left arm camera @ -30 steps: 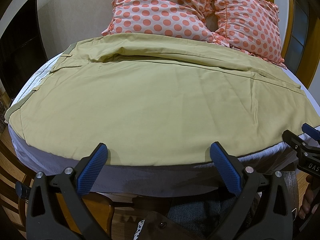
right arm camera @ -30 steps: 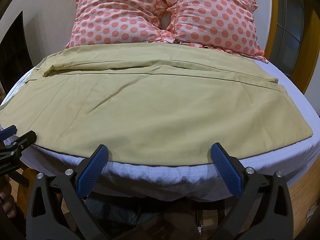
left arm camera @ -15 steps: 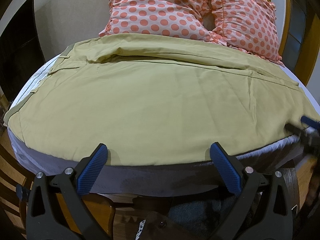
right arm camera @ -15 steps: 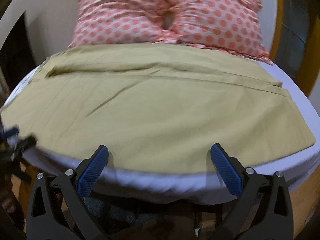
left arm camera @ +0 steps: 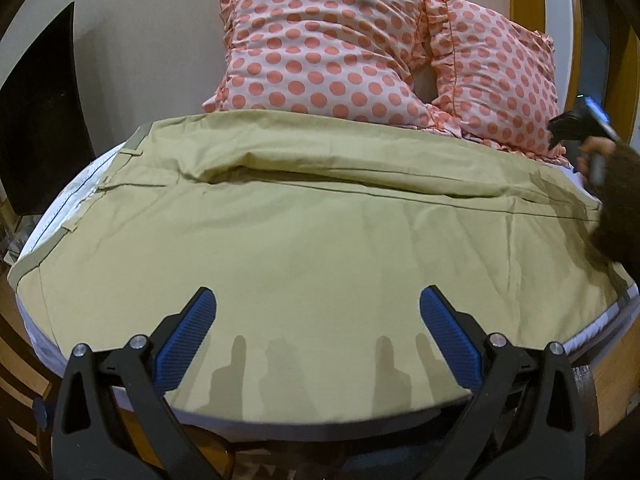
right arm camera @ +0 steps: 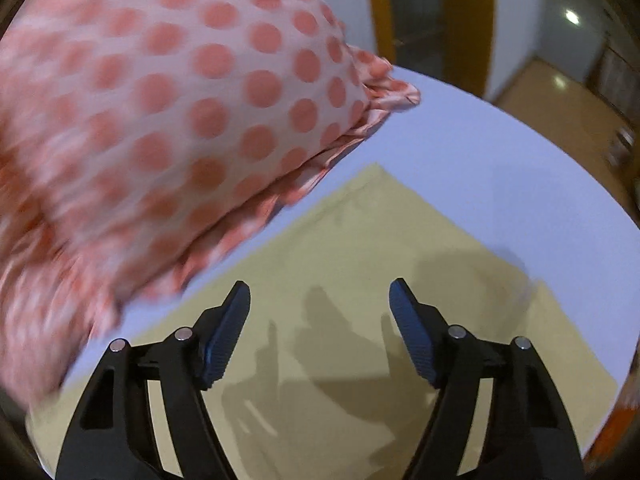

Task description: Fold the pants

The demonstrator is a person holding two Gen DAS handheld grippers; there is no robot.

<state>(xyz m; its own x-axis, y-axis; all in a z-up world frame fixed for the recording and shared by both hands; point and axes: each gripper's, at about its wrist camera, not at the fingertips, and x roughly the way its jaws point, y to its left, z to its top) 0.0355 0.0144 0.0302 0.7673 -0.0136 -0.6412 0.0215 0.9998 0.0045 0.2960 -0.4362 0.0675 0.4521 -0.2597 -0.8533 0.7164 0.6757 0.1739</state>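
- One pair of khaki cotton pants (left arm camera: 320,248) is seen, spread flat across the bed with the white sheet (left arm camera: 60,208); the waistband lies at the left edge and the legs run to the right.
- Two pink pillows with coral polka dots and ruffled edges are counted in the left wrist view: the left pillow (left arm camera: 320,48) and the right pillow (left arm camera: 500,80), both just behind the far edge of the pants.
- Two hand-held grippers are counted, each with two blue ribbed pads.
- The left hand-held gripper (left arm camera: 316,320) is held wide apart above the near edge of the pants, with nothing between its pads; whether it touches the fabric cannot be told.
- The right hand-held gripper (right arm camera: 320,320) is also spread apart and holds nothing; it hovers over the leg end of the pants (right arm camera: 360,280).
- Only the left wrist view shows the whole garment, both pillows, and the right hand-held gripper (left arm camera: 580,124) from outside, at the right edge near the second pillow.
- Only the right wrist view shows the corner of the pants by the bare sheet (right arm camera: 500,168), and one pillow (right arm camera: 180,112) very close and blurred.
- In both views the shadows of the fingers fall on the fabric.
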